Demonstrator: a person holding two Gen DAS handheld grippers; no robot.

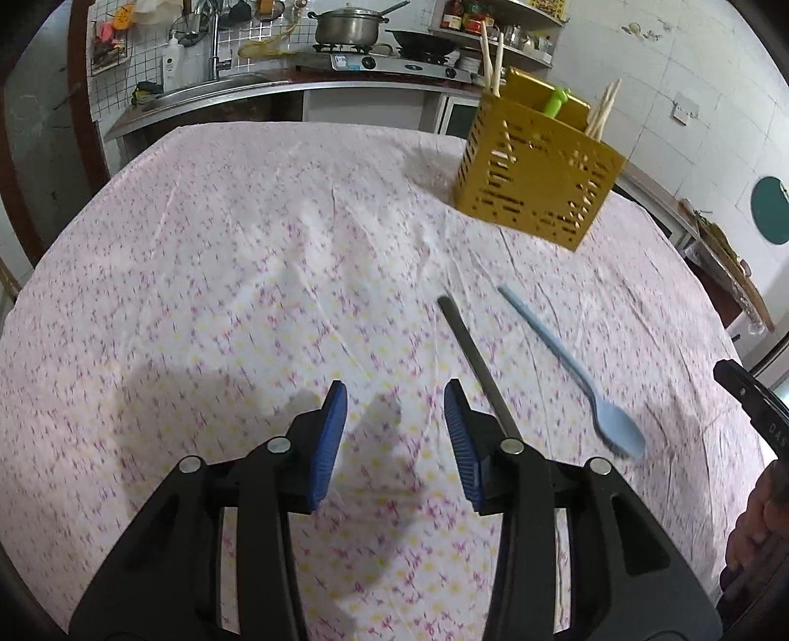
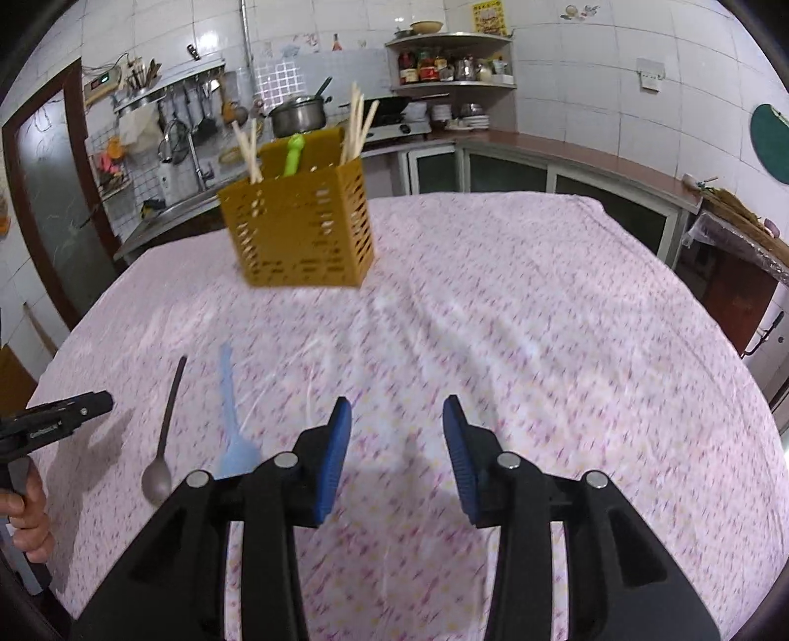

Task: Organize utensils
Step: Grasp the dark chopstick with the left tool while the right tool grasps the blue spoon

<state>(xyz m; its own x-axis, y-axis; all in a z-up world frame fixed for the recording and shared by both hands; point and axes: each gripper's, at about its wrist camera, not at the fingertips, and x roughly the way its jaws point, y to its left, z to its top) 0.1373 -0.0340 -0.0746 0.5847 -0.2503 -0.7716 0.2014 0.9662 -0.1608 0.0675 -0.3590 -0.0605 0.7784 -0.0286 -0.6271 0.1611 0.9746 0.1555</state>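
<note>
Both claws spread, nothing in either, hovering over the table.

My left gripper point(image 1: 394, 409) and right gripper point(image 2: 397, 424) each show a clear gap between the blue pads, only the pink floral tablecloth point(image 1: 222, 256) beneath, creased and glossy, maybe under clear plastic; blur makes that uncertain. Just past the left claw lie the metal spoon point(image 2: 165, 434) and blue spoon point(image 1: 577, 374), side by side, apart, bowls toward me. Further back the yellow perforated utensil holder point(image 2: 301, 231) stands upright with chopsticks point(image 2: 357, 123) and a green handle point(image 2: 293, 155) in it. Behind: counter, sink point(image 1: 197, 93), steel pot point(image 1: 347, 27) on a stove, corner shelves point(image 2: 451, 61), white tiled walls.
</note>
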